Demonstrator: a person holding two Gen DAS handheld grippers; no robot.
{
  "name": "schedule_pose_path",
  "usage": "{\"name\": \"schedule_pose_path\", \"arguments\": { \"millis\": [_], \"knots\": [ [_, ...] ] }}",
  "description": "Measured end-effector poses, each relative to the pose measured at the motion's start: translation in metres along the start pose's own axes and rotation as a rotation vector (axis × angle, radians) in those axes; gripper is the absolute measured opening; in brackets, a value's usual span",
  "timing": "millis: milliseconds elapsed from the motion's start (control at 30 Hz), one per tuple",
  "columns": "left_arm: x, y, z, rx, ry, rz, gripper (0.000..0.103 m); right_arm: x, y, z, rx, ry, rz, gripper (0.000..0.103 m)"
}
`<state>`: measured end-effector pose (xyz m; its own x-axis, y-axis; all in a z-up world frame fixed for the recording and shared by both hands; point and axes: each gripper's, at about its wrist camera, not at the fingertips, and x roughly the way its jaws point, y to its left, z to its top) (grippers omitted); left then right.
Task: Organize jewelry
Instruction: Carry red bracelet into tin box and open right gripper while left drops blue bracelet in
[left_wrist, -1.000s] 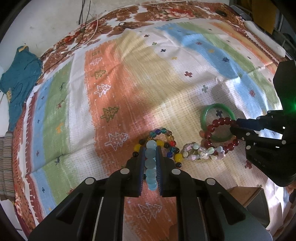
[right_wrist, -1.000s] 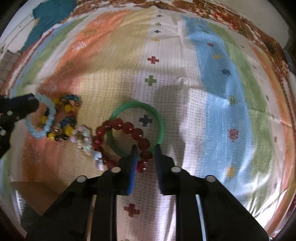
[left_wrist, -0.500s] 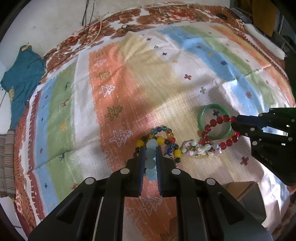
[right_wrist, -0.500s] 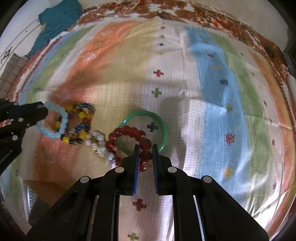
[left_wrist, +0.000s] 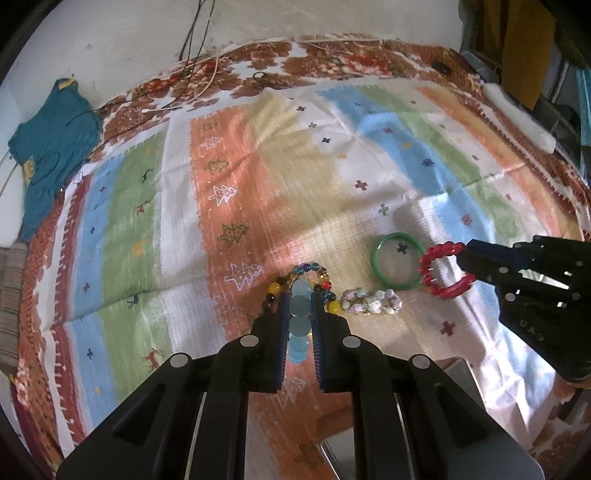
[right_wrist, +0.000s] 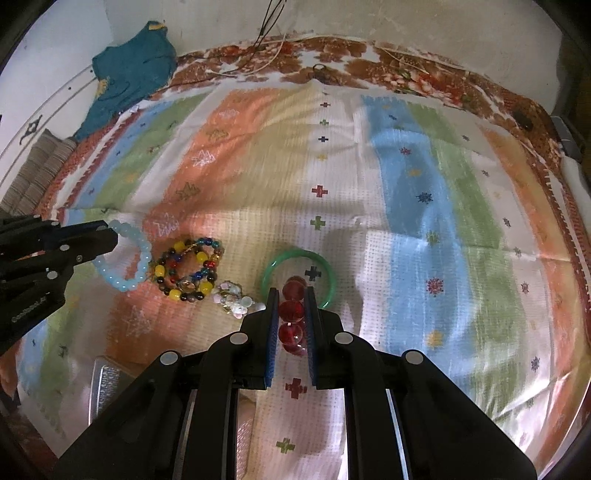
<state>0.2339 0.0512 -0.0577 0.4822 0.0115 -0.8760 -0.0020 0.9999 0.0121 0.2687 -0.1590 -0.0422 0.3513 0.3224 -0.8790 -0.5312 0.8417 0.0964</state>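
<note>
Right wrist view: ribbed blue fingers (right_wrist: 272, 332) pinch glossy round red beads (right_wrist: 291, 312).

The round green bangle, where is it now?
The round green bangle lies on the striped cloth, just beyond the right gripper holding the red bead bracelet.

Left tongs (left_wrist: 299, 325) clamped, level; right tongs (right_wrist: 291, 321) clamped, raised.
</note>
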Motion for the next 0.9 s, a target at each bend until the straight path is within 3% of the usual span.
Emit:
{"name": "schedule_pose_path", "arguments": {
  "millis": [900],
  "knots": [
    [-0.071, 0.0, -0.036, -0.087, -0.11, -0.08, 0.011, -0.068, 0.044, -0.027, -0.052, -0.139, 0.045, 0.014]
  ]
}}
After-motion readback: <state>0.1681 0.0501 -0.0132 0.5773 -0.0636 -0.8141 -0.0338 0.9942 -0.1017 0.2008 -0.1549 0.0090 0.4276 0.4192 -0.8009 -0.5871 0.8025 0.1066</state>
